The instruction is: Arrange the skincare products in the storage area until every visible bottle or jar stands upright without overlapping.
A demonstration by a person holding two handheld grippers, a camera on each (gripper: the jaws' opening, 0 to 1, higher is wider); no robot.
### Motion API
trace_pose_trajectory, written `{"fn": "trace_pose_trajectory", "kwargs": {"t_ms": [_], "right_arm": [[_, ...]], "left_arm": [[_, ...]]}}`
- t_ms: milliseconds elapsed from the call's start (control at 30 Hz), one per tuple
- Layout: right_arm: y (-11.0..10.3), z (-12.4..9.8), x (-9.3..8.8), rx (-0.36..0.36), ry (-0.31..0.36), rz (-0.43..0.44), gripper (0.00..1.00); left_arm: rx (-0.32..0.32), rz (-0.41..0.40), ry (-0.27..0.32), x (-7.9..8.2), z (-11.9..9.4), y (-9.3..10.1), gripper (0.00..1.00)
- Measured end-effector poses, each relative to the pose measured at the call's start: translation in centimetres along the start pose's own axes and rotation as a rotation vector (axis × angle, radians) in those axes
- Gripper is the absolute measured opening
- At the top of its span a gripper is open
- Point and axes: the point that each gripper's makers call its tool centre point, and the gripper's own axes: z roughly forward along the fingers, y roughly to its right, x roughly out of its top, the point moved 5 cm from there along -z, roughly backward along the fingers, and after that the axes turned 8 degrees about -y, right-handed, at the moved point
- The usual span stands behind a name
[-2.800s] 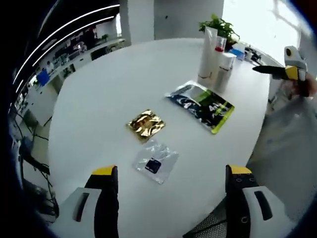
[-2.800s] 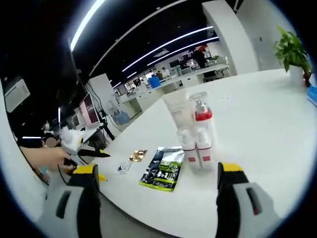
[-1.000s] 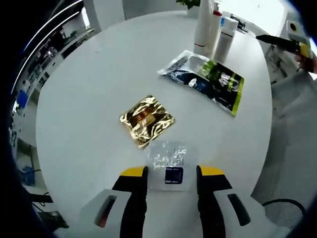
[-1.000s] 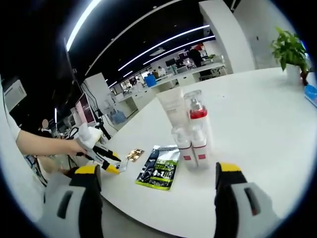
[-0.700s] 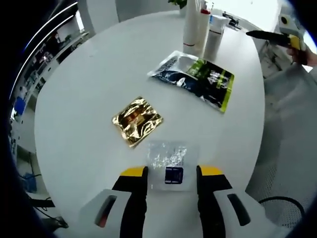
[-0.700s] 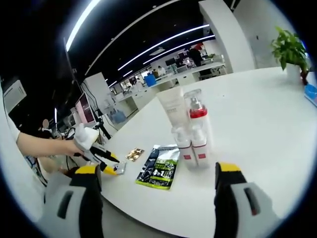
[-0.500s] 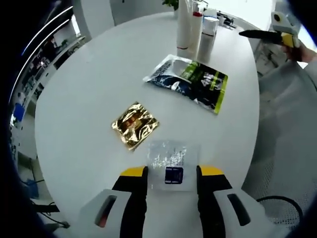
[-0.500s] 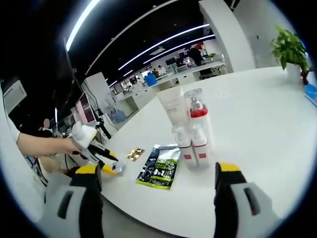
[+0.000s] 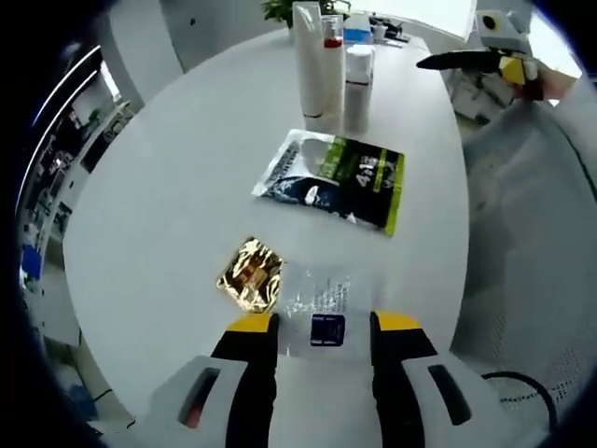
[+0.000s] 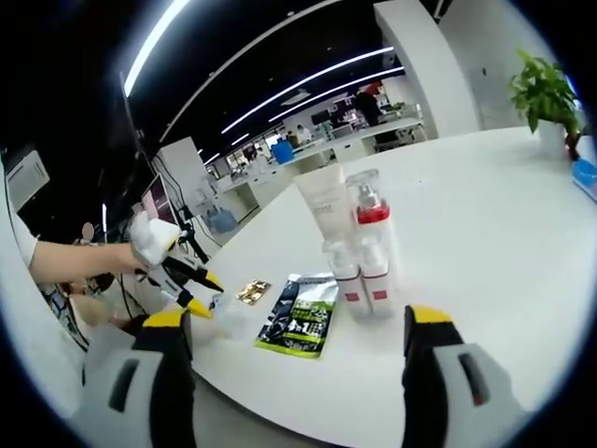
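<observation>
My left gripper [image 9: 324, 323] is shut on a clear sachet [image 9: 320, 297] with a dark blue square, held just above the white table [image 9: 168, 168]. A gold sachet [image 9: 250, 273] lies beside it, and a green-and-black pouch [image 9: 336, 177] lies farther on. A tall white tube [image 9: 308, 56], a red-collared pump bottle [image 9: 333, 33] and a white bottle [image 9: 357, 79] stand upright behind the pouch. In the right gripper view my right gripper [image 10: 297, 319] is open and empty, short of the tube [image 10: 326, 201], the pump bottle [image 10: 373, 219] and two small bottles [image 10: 359, 275]. The left gripper [image 10: 205, 297] shows at the left there.
A potted plant [image 10: 546, 93] stands at the table's far side. The right gripper [image 9: 476, 61] hangs past the table edge in the left gripper view. The pouch [image 10: 300, 327] and gold sachet [image 10: 252, 292] lie near the table's front edge. Office desks fill the background.
My left gripper closed from wide open onto the clear sachet and has lifted it off the table, rising and swinging toward the bottles. The right gripper has stayed still and open.
</observation>
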Motion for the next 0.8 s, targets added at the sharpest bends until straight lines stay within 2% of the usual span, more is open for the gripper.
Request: {"fn": "trace_pose_trajectory", "kwargs": {"t_ms": [267,633,800], "right_arm": [[0.3,-0.1,0.1,-0.023,0.012,0.002,0.95],[0.3,0.0,0.0,-0.025,0.002,-0.013,0.95],[0.4,0.0,0.0,-0.027,0.001,-0.012,0.95]], "left_arm": [[-0.022,0.098,-0.021,0.8,0.1,-0.1,0.36],[-0.049,0.182,-0.039,2.0,0.5,-0.2,0.37],[-0.058,0.193,-0.034,2.5,0.8,0.0,0.37]]}}
